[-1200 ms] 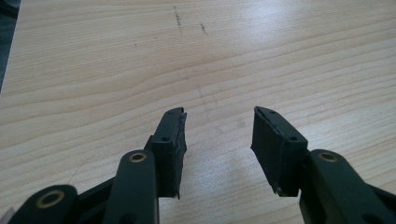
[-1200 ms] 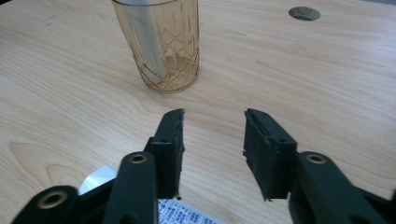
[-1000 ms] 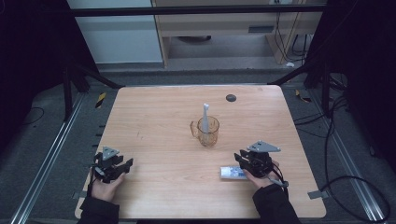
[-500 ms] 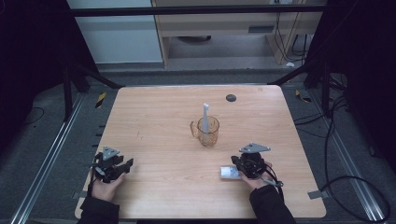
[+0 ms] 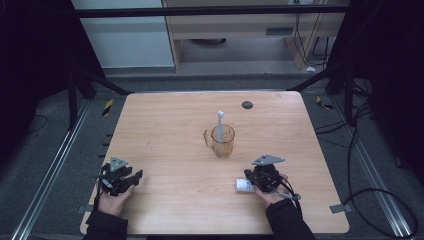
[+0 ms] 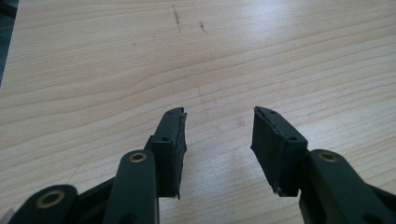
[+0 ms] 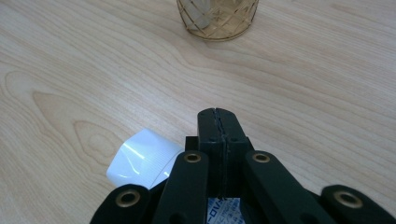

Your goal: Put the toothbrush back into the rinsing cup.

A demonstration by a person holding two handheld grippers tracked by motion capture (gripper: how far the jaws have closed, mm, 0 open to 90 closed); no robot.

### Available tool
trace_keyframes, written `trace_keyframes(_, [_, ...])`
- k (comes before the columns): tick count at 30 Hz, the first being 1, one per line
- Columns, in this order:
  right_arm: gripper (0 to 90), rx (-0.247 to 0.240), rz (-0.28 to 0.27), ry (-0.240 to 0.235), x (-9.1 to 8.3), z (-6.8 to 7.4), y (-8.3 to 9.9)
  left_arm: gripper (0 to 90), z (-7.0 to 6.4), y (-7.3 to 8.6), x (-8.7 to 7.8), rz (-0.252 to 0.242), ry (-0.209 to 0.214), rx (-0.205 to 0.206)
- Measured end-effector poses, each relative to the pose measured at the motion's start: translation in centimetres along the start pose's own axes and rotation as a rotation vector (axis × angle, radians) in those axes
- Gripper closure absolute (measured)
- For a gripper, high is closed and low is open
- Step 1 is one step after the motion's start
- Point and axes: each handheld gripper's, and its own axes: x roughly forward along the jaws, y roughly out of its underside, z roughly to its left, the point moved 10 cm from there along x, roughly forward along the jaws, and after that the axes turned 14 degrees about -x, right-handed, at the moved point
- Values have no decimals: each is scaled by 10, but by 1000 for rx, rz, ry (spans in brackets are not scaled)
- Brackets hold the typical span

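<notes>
In the high view the right claw [image 5: 261, 179] sits low and right of centre in the frame, held in a hand [image 5: 272, 192] that comes in from the bottom edge. In the right gripper view its jaws are clenched flat against each other, and a white tube [image 7: 142, 158] lies under and to the left of them; a printed part of the tube shows beneath the jaws, so the claw seems to pinch its flat end, though the contact itself is hidden. In the high view the tube [image 5: 244, 185] pokes out just to the left of that claw, lying on the table [image 5: 165, 130].

The left claw [image 5: 131, 179] rests at the lower left of the frame, well apart from the tube. In the left gripper view its jaws stand released, spread wide over bare wood.

Farther up, near the middle of the frame, an amber glass mug [image 5: 223, 142] stands upright with a white toothbrush [image 5: 220, 122] standing in it. Beyond it, toward the top edge of the table, lies a small dark disc [image 5: 247, 104].
</notes>
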Motion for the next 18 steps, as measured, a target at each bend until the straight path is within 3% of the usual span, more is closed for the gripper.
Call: trace_keyframes(18, [900,-22,19,-37,-6,11,5,534,0,0,-2,-4,0,-1])
